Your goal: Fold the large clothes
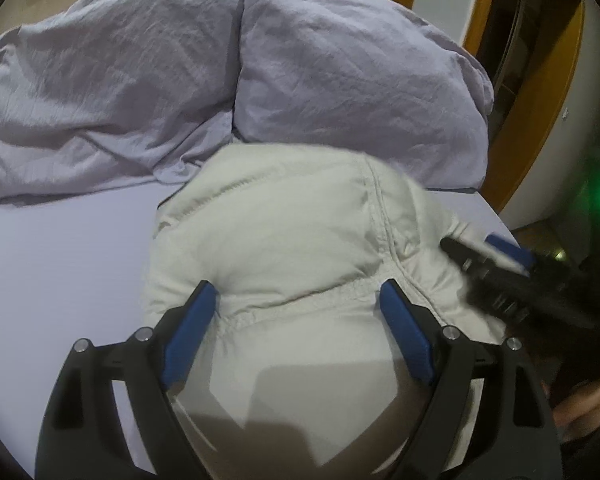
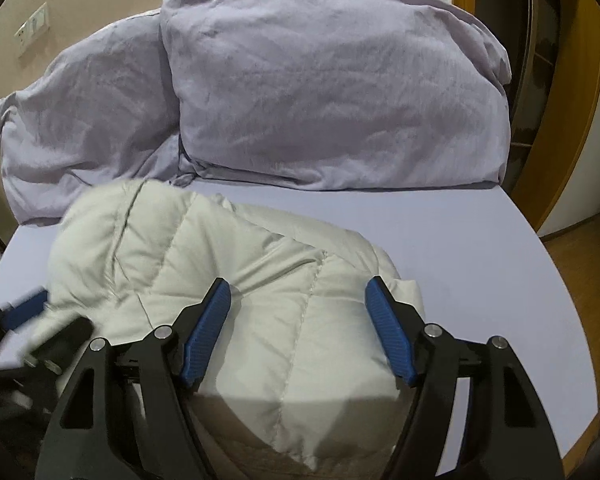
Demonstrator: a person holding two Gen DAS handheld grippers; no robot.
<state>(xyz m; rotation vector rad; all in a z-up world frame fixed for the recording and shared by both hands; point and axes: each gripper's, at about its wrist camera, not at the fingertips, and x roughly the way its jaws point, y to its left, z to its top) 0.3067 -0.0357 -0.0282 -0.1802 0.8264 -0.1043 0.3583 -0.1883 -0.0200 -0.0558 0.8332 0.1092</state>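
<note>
A cream quilted puffer jacket (image 1: 292, 240) lies bunched in a thick folded pile on the lilac bed sheet (image 1: 60, 260). My left gripper (image 1: 298, 294) is open, its blue pads spread over the near part of the jacket. The jacket also shows in the right wrist view (image 2: 260, 264), where my right gripper (image 2: 298, 292) is open above its near end. The right gripper appears blurred at the jacket's right edge in the left wrist view (image 1: 488, 252). The left gripper appears blurred at the far left of the right wrist view (image 2: 32, 316).
Two lilac pillows (image 2: 332, 92) and a crumpled duvet (image 1: 100, 92) lie across the head of the bed behind the jacket. A wooden door frame (image 2: 560, 120) and floor are on the right. Bare sheet (image 2: 480, 248) lies right of the jacket.
</note>
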